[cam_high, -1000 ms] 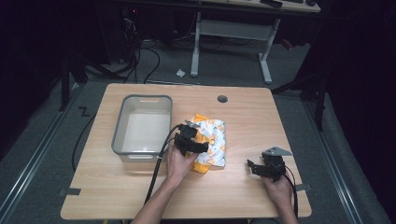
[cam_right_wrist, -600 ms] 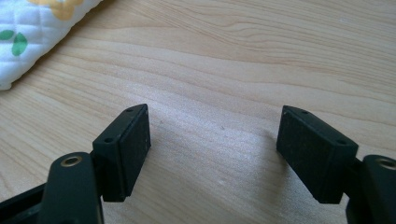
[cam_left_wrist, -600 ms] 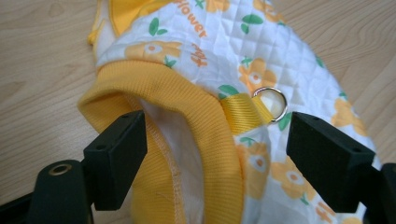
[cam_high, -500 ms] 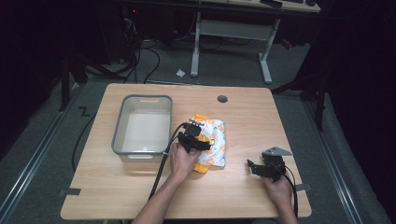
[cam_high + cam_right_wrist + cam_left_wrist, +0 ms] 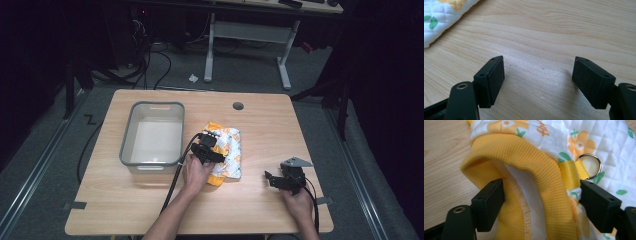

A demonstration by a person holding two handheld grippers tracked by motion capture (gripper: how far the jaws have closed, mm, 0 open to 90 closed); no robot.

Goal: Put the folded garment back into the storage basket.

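High view: the wooden table (image 5: 260, 125) carries a grey bin (image 5: 152, 134), with a quilted floral garment (image 5: 227, 150) just beside it; the left gripper (image 5: 541, 202) has its jaws wide open around the garment's yellow ribbed hem (image 5: 529, 160); the right gripper (image 5: 537, 82) rests open-jawed on bare wood, holding nothing

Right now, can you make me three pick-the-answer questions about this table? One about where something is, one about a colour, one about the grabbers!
1. Where is the grey bin compared with the flowery cloth?
A. On the left gripper's side
B. On the right gripper's side
C. On top of it

2. What colour is the cloth's ribbed edge?
A. Blue
B. Yellow
C. Red

3. How are the right gripper jaws?
A. Shut on the cloth
B. Open over bare wood
C. Inside the bin

Answers: 1 A, the high view shows the bin there. 2 B, the left gripper view shows yellow ribbing. 3 B, bare table lies between the jaws.
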